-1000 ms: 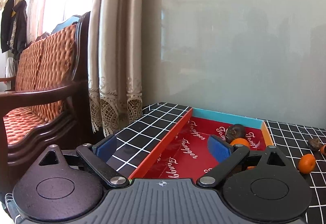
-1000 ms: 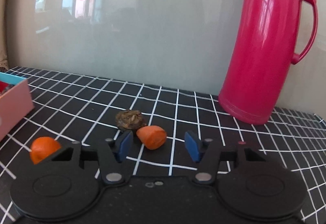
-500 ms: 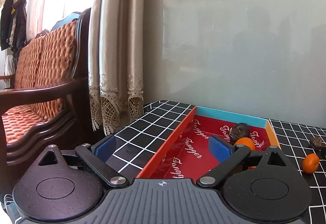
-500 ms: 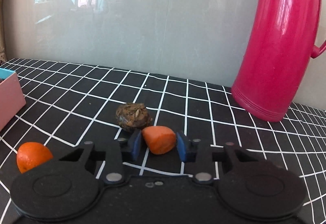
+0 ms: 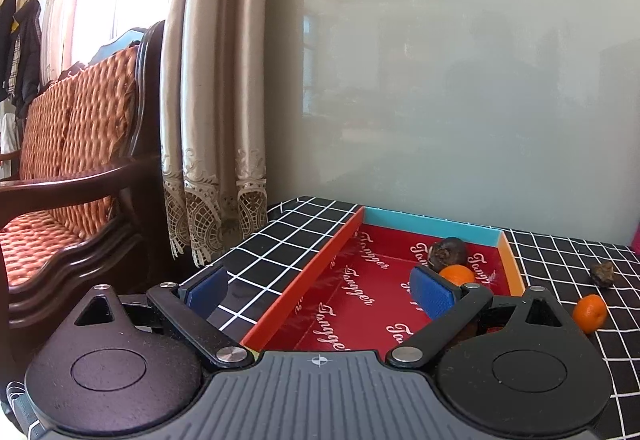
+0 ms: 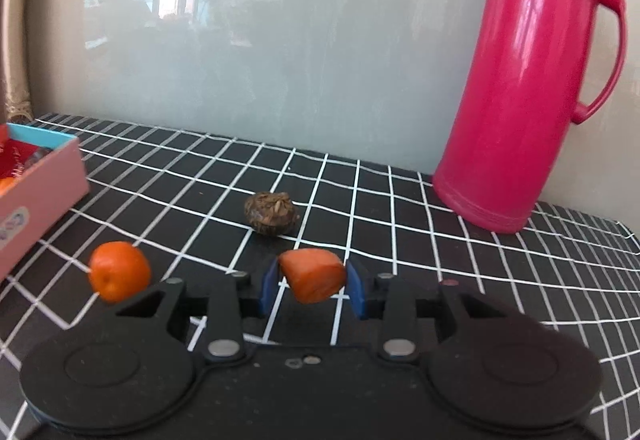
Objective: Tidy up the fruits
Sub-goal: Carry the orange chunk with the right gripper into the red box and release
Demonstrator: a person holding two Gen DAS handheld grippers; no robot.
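Right claw (image 6: pixel 312 286) clamped on an orange fruit piece (image 6: pixel 313 274), just in front of the brown fruit (image 6: pixel 272 213). Left claw (image 5: pixel 320 290) wide open, empty, over the red tray (image 5: pixel 308 292) edge.

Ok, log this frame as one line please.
right hand-held gripper: shut on orange piece | left hand-held gripper: open, empty | tray: holds fruit | table: orange, brown fruit

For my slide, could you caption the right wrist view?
Right gripper clamps an orange fruit above the checked cloth.
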